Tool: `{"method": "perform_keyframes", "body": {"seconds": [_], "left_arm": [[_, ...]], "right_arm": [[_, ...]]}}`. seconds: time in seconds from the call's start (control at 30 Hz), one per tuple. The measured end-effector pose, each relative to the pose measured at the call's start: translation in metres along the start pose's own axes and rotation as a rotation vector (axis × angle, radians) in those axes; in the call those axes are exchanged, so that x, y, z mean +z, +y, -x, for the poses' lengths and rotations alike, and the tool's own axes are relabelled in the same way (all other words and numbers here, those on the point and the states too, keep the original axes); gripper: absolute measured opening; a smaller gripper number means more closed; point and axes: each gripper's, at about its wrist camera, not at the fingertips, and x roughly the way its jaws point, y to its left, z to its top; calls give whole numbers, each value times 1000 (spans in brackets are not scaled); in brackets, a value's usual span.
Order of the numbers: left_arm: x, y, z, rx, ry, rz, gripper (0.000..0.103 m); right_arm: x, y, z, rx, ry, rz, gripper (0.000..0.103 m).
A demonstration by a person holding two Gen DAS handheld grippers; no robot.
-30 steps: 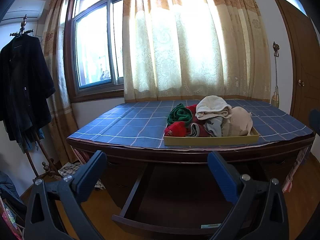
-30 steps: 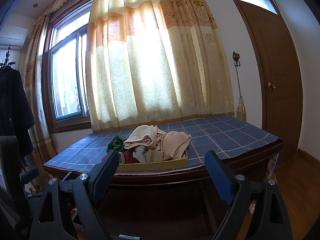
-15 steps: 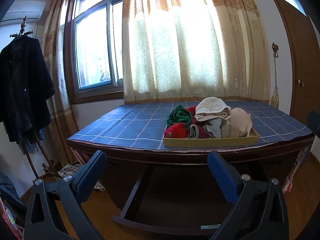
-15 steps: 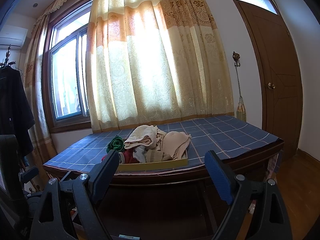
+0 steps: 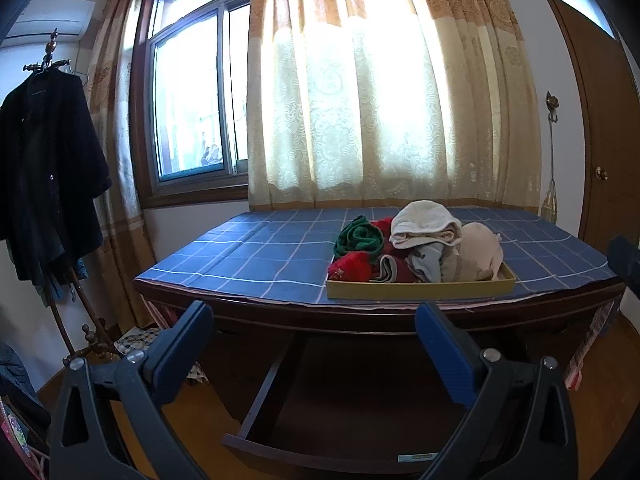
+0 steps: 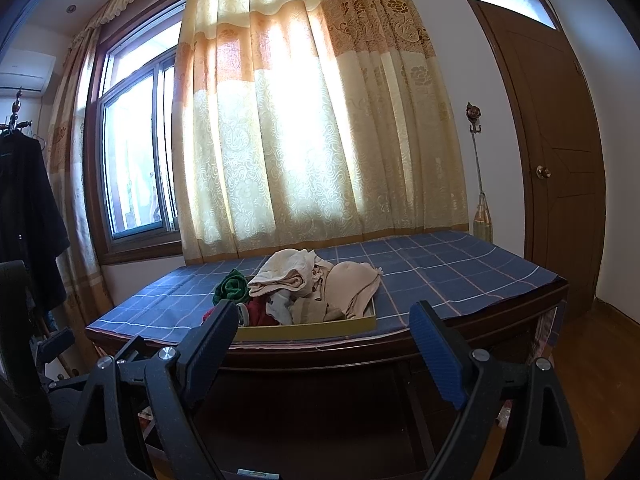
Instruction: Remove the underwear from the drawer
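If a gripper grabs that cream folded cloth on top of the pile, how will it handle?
The cream folded cloth looks soft, so it would probably droop and unfold. Resting loosely atop the pile in the yellow tray, it likely lifts easily, perhaps dragging neighbouring garments.

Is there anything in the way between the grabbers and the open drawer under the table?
Nothing visible is. Both the left gripper and right gripper are open and empty, with only air before the pulled-out drawer. Its inside is too dark to see.

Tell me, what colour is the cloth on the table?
The tablecloth is dark blue with white checks, clearest from the left wrist.
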Motion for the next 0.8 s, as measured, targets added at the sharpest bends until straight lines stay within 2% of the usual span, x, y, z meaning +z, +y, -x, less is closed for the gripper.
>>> {"method": "perform_keyframes", "body": {"seconds": [0.8], "left_arm": [[0,1,3,-4,-2,4,103]], "right_arm": [[-3,2,-2,8,15,-3,89]]}}
